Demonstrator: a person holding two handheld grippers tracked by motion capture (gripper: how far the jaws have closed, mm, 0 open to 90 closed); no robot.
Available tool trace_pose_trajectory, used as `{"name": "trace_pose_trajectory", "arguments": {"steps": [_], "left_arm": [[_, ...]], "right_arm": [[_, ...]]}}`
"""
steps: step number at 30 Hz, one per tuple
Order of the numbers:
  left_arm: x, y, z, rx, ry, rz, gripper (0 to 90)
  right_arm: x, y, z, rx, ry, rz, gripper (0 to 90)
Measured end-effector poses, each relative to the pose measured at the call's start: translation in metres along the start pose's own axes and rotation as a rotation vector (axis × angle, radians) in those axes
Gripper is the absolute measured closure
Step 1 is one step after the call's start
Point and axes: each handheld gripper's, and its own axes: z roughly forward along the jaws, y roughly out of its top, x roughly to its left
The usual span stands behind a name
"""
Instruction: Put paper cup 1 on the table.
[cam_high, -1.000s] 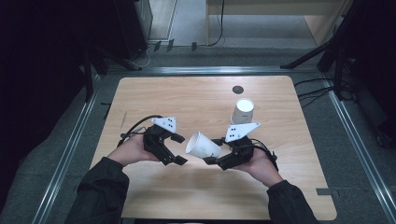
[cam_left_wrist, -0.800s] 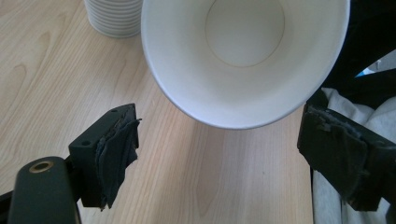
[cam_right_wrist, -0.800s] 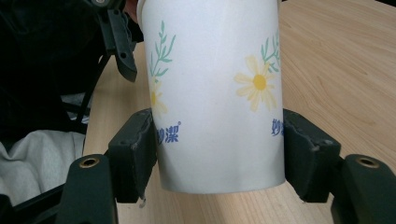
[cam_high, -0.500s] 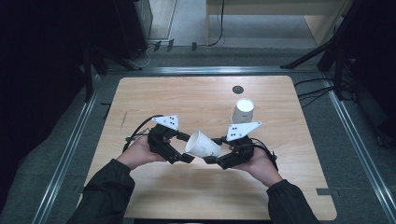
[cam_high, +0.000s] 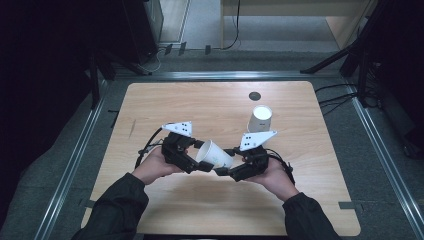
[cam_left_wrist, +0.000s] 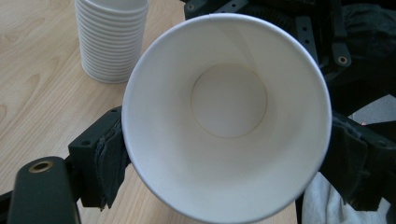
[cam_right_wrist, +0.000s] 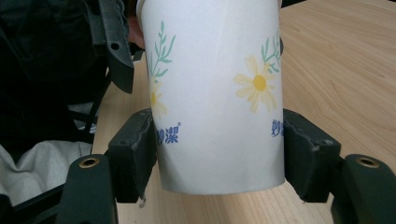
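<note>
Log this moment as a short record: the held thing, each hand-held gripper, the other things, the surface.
held thing: paper cup, white with flower print, lying tilted between both hands above the table
left hand-held gripper: jaws on either side of the cup's rim end, pads against it
right hand-held gripper: jaws clamped on the cup's base end
cup mouth: faces the left gripper view, empty inside
other things: cup stack, upright, beyond the right hand
surface: wooden table
</note>
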Motion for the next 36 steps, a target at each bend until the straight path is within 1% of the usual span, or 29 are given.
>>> {"name": "trace_pose_trajectory", "arguments": {"steps": [2, 4, 5, 6, 9, 10, 14, 17, 20, 26, 31, 36], "left_arm": [[0.0009, -0.0002, -0.0006, -0.017, -0.008, -0.009, 13.1], [0.0012, -0.0005, -0.0009, -0.035, 0.0, -0.01, 13.4], [0.0018, -0.0006, -0.0008, -0.04, -0.008, -0.017, 13.3], [0.0019, -0.0006, -0.0005, -0.048, -0.005, -0.024, 13.3], [0.0018, -0.0003, 0.0003, -0.054, -0.002, -0.022, 13.3], [0.0017, -0.0002, 0.0009, -0.055, -0.005, -0.028, 13.4], [0.0019, -0.0002, 0.0016, -0.049, -0.004, -0.022, 15.0], [0.003, -0.0003, 0.0003, -0.049, -0.003, -0.029, 20.0], [0.0029, -0.0003, 0.0001, -0.048, -0.005, -0.031, 20.5], [0.0025, 0.0, -0.0002, -0.04, -0.005, -0.03, 21.6], [0.003, 0.0002, 0.0001, -0.029, -0.009, -0.033, 22.1], [0.0031, 0.0, -0.001, -0.033, -0.016, -0.037, 22.4]], "right_arm": [[-0.0005, -0.0002, -0.0003, -0.011, 0.003, 0.006, 33.9], [-0.0013, -0.0004, -0.0007, -0.019, 0.005, 0.012, 33.9], [-0.0016, -0.0005, -0.0007, -0.024, 0.007, 0.017, 33.9], [-0.0018, -0.0004, -0.0006, -0.025, 0.007, 0.02, 33.8], [-0.0024, -0.0008, 0.0004, -0.028, 0.011, 0.027, 33.9], [-0.0024, -0.001, 0.0006, -0.028, 0.012, 0.027, 33.8], [-0.0018, -0.0012, 0.0013, -0.026, 0.014, 0.026, 33.8], [-0.0018, -0.0015, 0.0014, -0.024, 0.02, 0.026, 33.8], [-0.0017, -0.0018, 0.0017, -0.025, 0.023, 0.033, 33.8], [-0.0015, -0.0019, 0.0023, -0.02, 0.024, 0.029, 33.6], [-0.0016, -0.0019, 0.0033, -0.006, 0.031, 0.043, 33.4], [-0.0006, -0.0016, 0.004, 0.001, 0.029, 0.034, 31.8]]}}
